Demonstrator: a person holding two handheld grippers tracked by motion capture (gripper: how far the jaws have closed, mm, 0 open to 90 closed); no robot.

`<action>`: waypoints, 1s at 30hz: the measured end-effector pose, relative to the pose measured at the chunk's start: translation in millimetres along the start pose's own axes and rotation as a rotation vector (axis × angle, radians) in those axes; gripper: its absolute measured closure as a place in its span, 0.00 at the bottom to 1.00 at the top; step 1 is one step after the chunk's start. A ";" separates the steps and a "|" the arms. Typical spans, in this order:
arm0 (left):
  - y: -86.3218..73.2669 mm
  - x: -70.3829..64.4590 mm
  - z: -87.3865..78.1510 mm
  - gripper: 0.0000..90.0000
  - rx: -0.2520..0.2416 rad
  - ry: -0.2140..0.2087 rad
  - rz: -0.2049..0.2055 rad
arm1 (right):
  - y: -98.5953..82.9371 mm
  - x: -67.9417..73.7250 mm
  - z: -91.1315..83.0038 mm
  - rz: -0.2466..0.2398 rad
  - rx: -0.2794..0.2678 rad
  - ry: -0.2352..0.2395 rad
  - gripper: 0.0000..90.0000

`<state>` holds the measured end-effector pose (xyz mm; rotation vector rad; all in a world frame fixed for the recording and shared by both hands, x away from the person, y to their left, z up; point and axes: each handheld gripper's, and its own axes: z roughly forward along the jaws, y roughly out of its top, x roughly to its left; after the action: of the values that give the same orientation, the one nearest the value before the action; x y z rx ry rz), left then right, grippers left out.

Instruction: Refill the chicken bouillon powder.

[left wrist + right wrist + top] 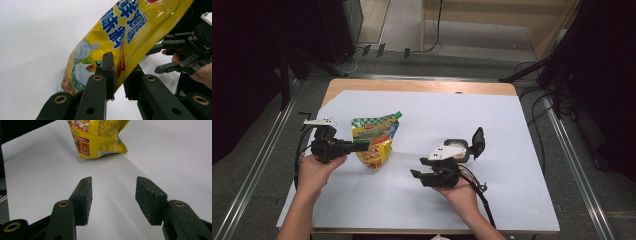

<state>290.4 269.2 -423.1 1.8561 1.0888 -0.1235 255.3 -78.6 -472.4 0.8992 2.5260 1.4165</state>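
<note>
Pinching the pouch edge with my left gripper, jaws clamped on it. I'm keeping it upright; right gripper is gaping, free to assist.

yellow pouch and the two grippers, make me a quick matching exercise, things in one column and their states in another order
Things:
1. yellow pouch
2. left gripper
3. right gripper
4. white sheet

States:
a. jaws open, holding nothing
b. spread flat over the table
c. pinched at its edge, bottom resting on the sheet
d. jaws closed on the pouch

Pairs: 1-c, 2-d, 3-a, 4-b
</note>
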 end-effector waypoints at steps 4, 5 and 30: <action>-0.6 1.2 -1.9 0.89 0.001 -0.002 -0.005 | 0.2 0.4 0.2 -0.001 -0.001 0.001 0.54; -1.0 1.3 -2.3 0.89 0.000 0.001 -0.005 | 0.2 0.3 0.1 0.000 -0.001 0.001 0.54; -13.5 -0.9 -11.1 0.71 0.037 0.060 -0.005 | 2.3 -2.6 -1.8 0.019 -0.002 0.008 0.55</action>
<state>276.3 279.3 -425.7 1.9009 1.1390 -0.0920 257.8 -80.5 -470.0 0.9215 2.5276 1.4304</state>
